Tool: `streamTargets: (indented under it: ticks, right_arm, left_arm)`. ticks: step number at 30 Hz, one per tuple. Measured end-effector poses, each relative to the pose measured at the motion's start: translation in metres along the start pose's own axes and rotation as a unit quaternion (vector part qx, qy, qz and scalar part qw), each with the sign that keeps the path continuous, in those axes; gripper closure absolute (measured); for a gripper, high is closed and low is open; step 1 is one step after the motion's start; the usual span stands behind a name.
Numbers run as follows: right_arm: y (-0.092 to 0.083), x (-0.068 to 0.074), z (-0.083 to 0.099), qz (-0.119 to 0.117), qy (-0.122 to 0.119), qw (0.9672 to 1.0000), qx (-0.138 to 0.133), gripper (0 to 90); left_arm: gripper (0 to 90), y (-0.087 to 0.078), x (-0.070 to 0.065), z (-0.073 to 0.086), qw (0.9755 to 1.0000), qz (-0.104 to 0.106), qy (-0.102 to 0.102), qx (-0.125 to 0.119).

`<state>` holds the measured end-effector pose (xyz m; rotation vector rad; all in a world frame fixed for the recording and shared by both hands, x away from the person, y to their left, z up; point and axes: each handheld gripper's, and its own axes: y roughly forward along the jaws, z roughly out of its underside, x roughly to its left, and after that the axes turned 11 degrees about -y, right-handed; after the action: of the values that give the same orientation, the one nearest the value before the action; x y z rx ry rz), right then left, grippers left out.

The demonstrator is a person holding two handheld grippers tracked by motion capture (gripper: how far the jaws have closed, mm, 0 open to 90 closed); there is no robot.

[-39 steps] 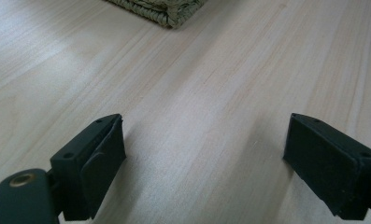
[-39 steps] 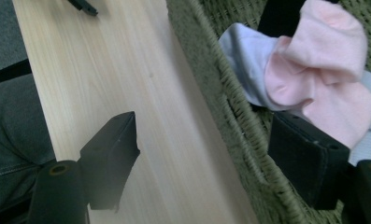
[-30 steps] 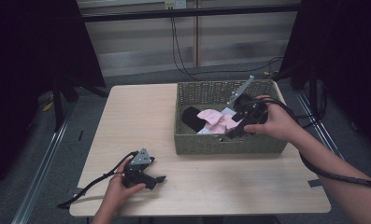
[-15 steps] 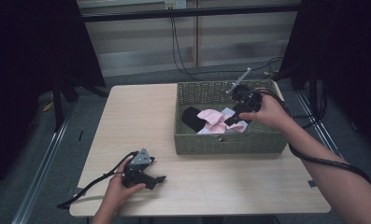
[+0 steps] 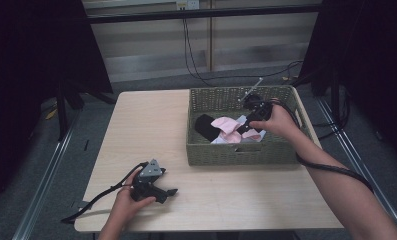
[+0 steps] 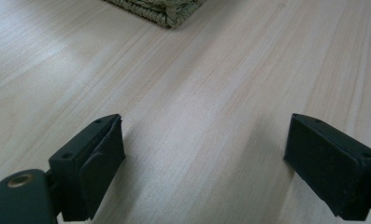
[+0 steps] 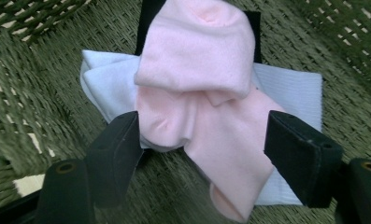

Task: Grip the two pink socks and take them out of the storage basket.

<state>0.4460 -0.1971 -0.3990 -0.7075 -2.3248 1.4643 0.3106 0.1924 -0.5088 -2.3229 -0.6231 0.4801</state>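
A woven green basket (image 5: 238, 152) stands on the right half of the table and holds a pink cloth (image 5: 228, 126), a white cloth (image 5: 218, 140) and a black cloth (image 5: 204, 126). My right gripper (image 5: 242, 129) reaches down inside the basket. In the right gripper view it (image 7: 204, 140) stands open, its jaws on either side of the pink cloth (image 7: 197, 84), which lies on the white cloth (image 7: 290, 88) with the black cloth (image 7: 148, 16) behind. My left gripper (image 5: 170, 192) rests on the table near the front left, and in its own view it (image 6: 204, 154) is open over bare wood.
The light wooden table (image 5: 151, 130) has free room on its left half. A basket corner (image 6: 167, 11) shows at the top of the left gripper view. Cables (image 5: 196, 55) hang behind the table, and dark stands flank it.
My right gripper has moved down from above the basket's right rim into the basket, onto the pink cloth. The left gripper has stayed put.
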Motion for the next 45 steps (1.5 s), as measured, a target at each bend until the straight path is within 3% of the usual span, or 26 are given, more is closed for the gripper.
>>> streamTargets:
  ticks: [7,12,15,16,24,36,45]
  right_arm:
    - [0.014,-0.001,0.003,-0.006,-0.003,0.9999,0.009,37.9]
    - [0.022,-0.002,0.003,-0.012,0.011,0.9998,0.007,50.7]
    - [0.026,-0.003,0.004,-0.016,0.012,0.9997,0.011,53.9]
    - [0.029,-0.004,0.004,-0.018,0.017,0.9995,0.02,60.9]
    - [0.038,-0.006,0.007,-0.04,0.025,0.998,0.042,86.6]
    - [0.013,-0.007,0.008,-0.039,0.01,0.9984,0.039,87.6]
    - [-0.004,-0.01,0.013,-0.036,0.018,0.9985,0.037,87.6]
  left_arm:
    - [11.1,0.0,0.0,0.0,1.0,0.001,0.0,0.0]
    - [11.1,0.0,0.0,0.0,1.0,0.002,0.001,0.0]
    - [11.1,0.0,0.0,0.0,1.0,0.0,0.001,-0.001]
    - [11.1,0.0,0.0,0.0,1.0,0.0,0.0,-0.001]
    - [11.1,0.0,0.0,0.0,1.0,0.0,0.0,-0.001]
    - [11.1,0.0,0.0,0.0,1.0,0.001,0.001,0.0]
    - [11.1,0.0,0.0,0.0,1.0,0.001,0.001,0.0]
